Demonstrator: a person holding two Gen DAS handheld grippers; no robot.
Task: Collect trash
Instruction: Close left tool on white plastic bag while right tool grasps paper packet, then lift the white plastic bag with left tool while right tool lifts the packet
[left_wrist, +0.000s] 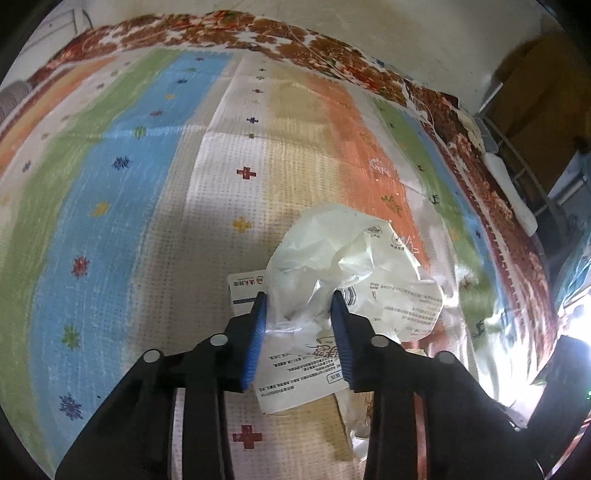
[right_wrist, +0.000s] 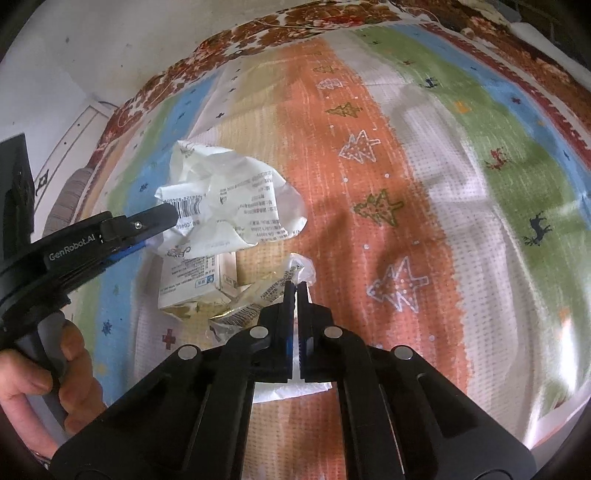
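Near the middle of the striped cloth (left_wrist: 122, 192), left gripper (left_wrist: 299, 299) clamps the crumpled white wrapper (left_wrist: 354, 251) and right gripper (right_wrist: 295, 286) pinches shut on clear film (right_wrist: 301, 267), while the small carton (right_wrist: 192, 280) remains uncollected

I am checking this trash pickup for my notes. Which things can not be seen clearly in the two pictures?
- Small carton: the crumpled white wrapper covers most of it in the left wrist view.
- Printed text on the wrapper: too small to read in both views.
- Whatever the right gripper pinches: hidden by its own fingers.
- Room at right in the left wrist view: lost in glare.
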